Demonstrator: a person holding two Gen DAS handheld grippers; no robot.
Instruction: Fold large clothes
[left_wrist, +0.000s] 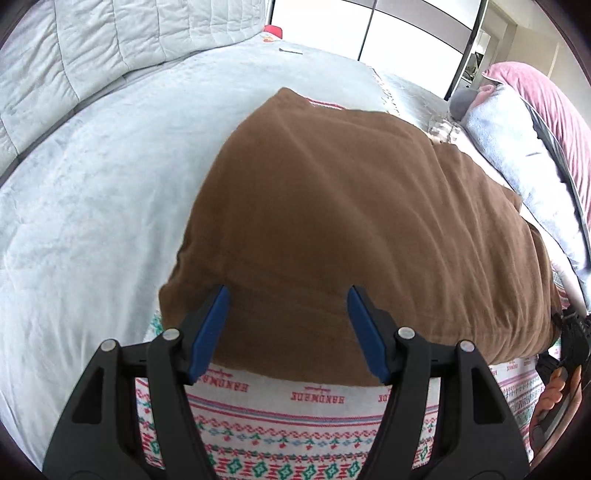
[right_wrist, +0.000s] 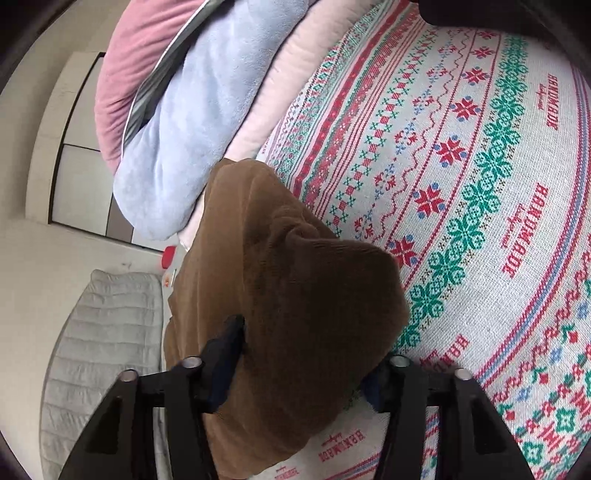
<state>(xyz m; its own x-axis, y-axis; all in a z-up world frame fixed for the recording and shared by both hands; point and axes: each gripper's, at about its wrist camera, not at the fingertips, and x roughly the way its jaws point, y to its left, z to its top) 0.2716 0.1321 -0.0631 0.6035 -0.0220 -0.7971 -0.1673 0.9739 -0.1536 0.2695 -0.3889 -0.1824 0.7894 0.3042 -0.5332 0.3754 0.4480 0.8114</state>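
While the brown garment (left_wrist: 351, 221) lies folded on the patterned blanket (left_wrist: 295, 443), its near edge sits between the left gripper's (left_wrist: 288, 295) spread, empty jaws. The right gripper (right_wrist: 306, 354) has cloth bunched between its jaws; whether they pinch it is unclear.

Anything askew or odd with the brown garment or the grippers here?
Nothing damaged or spilled. The brown garment lies on the patterned blanket, but one end is bunched in a lump between the right gripper fingers. The left gripper is open.
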